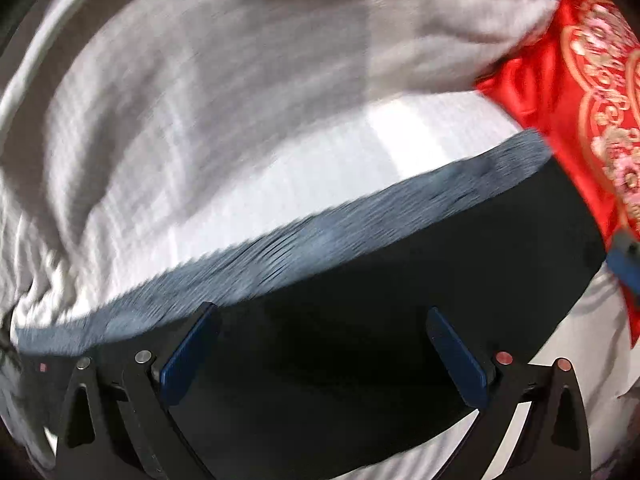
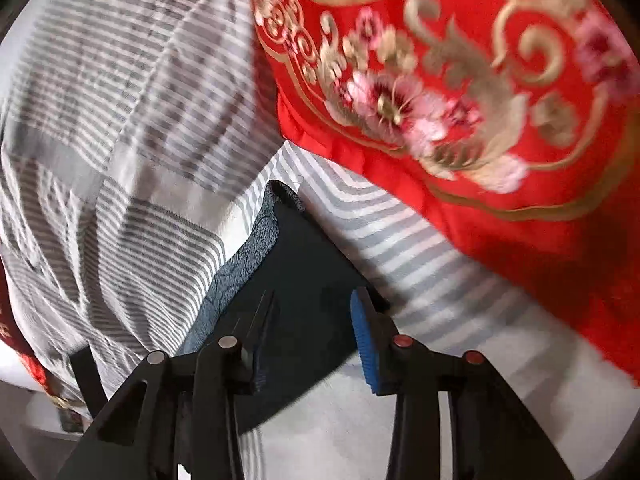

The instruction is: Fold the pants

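The pants (image 1: 380, 312) are dark, almost black, with a speckled grey-blue inner band (image 1: 304, 240) along their upper edge. They lie on a white and grey striped bed sheet (image 1: 200, 120). My left gripper (image 1: 324, 328) is open, its blue-padded fingers spread wide just over the dark cloth. In the right wrist view the pants (image 2: 304, 280) show as a narrow dark wedge with the speckled band (image 2: 248, 252) on the left. My right gripper (image 2: 312, 320) is open over that wedge, its blue pad (image 2: 366, 344) at the cloth's right edge.
A red quilt with gold and pink flower embroidery (image 2: 460, 80) lies at the right, close to the pants; it also shows in the left wrist view (image 1: 592, 100). The striped sheet (image 2: 120, 140) bunches into folds at the left. The other gripper's blue tip (image 1: 624, 260) shows at the right edge.
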A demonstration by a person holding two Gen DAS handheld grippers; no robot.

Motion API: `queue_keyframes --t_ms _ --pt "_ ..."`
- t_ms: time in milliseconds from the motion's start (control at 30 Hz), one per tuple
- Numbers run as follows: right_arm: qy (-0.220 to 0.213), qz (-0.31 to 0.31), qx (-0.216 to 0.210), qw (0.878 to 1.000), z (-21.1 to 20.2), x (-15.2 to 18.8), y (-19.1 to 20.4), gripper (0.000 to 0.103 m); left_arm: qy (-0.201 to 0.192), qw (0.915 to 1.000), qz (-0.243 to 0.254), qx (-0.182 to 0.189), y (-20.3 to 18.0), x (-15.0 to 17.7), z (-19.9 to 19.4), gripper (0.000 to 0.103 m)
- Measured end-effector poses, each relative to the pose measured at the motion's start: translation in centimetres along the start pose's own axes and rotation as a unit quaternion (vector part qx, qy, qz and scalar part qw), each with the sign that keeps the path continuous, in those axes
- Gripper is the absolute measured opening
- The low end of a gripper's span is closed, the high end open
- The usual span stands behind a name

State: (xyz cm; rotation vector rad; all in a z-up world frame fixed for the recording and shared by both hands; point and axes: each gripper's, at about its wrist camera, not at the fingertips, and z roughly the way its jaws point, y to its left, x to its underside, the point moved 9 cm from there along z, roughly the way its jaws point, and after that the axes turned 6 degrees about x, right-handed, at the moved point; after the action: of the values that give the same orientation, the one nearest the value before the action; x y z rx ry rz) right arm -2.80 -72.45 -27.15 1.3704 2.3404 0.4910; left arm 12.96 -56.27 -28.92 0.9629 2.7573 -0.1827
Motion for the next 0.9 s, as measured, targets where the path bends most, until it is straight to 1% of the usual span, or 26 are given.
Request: queue_keyframes --t_ms 67,133,233,333,400,433,467,533,633,700,767,833,900 --pt "0.010 0.008 -0.013 1.000 -0.4 0.5 -0.1 0.041 -0.010 0.9997 0.017 0.012 -2.7 -1.8 0.3 0.103" --pt "0.011 0.020 -0.020 1.000 -0.8 0.7 -0.1 0.041 -0.020 0.9992 0.031 0.019 -5.0 -3.7 0.7 0.103" --pt "0.012 0.040 -0.042 0.998 -1.6 1.5 -0.4 0.041 -0.037 0.9980 0.041 0.031 -8.2 -6.7 1.7 0.103" --pt "0.020 0.041 -0.056 0.997 -2.0 2.6 -0.3 0.041 -0.037 0.9981 0.043 0.025 -10.4 -9.0 3.8 0.103" --pt "0.025 0.043 -0.064 0.997 -2.0 3.2 -0.6 0.043 -0.025 0.9986 0.044 0.013 -11.2 -9.5 5.5 0.103" --pt "0.026 0.048 -0.067 0.996 -2.0 3.3 -0.9 0.045 -0.016 0.9989 0.043 0.002 -11.4 -9.6 6.2 0.103" --pt "0.026 0.056 -0.071 0.996 -1.9 3.4 -1.4 0.048 -0.016 0.9991 0.039 0.003 -11.4 -9.7 6.2 0.103" --pt "0.022 0.076 -0.083 0.993 -1.7 3.4 -2.2 0.051 -0.028 0.9988 0.038 0.013 -11.3 -9.5 5.3 0.103" --pt "0.016 0.097 -0.109 0.989 -1.1 3.3 -2.8 0.052 -0.041 0.9971 0.064 -0.009 -9.8 -7.9 3.2 0.103" --pt "0.015 0.111 -0.128 0.985 -0.3 3.3 -2.9 0.052 -0.046 0.9968 0.063 -0.020 -8.0 -6.8 2.0 0.103" --pt "0.016 0.122 -0.136 0.983 0.7 3.3 -3.0 0.052 -0.043 0.9973 0.048 -0.035 -5.5 -5.1 1.1 0.103" --pt "0.018 0.130 -0.141 0.981 1.6 3.3 -3.1 0.052 -0.038 0.9976 0.028 -0.051 -3.5 -4.2 0.9 0.103" --pt "0.010 0.132 -0.152 0.979 1.9 3.1 -2.9 0.052 -0.033 0.9974 0.009 -0.063 -2.0 -3.9 1.2 0.103"
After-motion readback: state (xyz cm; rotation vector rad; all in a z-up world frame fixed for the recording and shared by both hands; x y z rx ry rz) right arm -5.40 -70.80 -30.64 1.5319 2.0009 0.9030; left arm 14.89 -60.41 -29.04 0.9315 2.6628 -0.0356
